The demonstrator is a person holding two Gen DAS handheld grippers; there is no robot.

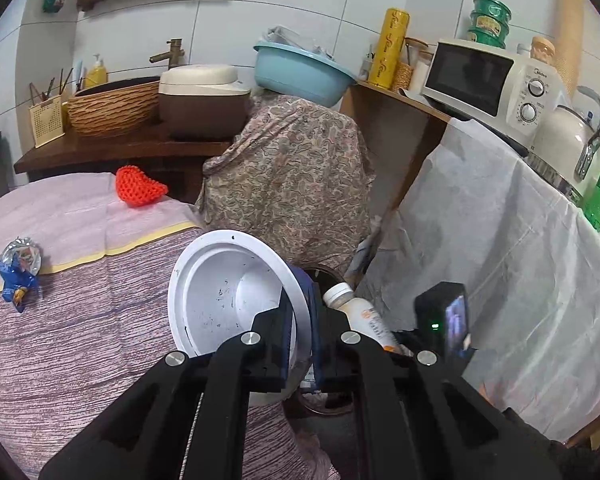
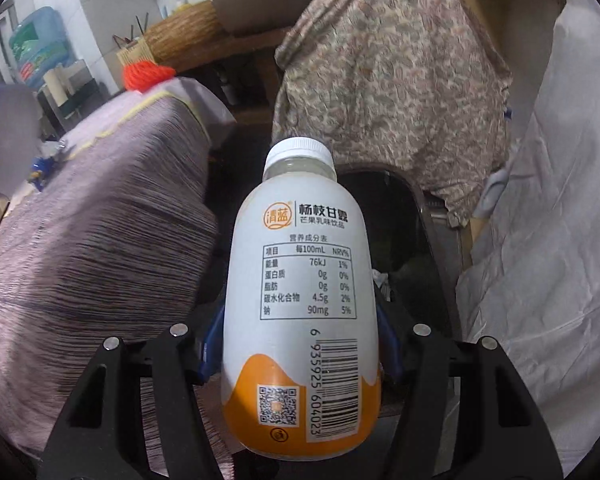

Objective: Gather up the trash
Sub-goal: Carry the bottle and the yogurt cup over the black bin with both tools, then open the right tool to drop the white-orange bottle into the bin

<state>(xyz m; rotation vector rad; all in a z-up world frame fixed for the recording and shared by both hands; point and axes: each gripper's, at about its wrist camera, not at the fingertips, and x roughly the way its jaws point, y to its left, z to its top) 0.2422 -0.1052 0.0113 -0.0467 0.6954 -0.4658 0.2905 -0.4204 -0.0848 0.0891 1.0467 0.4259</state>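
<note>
Our right fingers (image 2: 300,354) clamp the bottle (image 2: 300,300), our left fingers (image 1: 300,344) pinch the bowl (image 1: 236,292) rim, both aimed at the bin (image 2: 400,240).

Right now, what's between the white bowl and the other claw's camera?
The bottle, held in the right claw. The left wrist view shows it beside the bowl, above a dark bin.

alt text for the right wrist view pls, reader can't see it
The right gripper holds a white and orange drink bottle with a white cap, pointed toward a dark bin opening just beyond it. A striped purple cloth covers the surface on the left; a paisley cloth and a white sheet hang behind and right.
</note>
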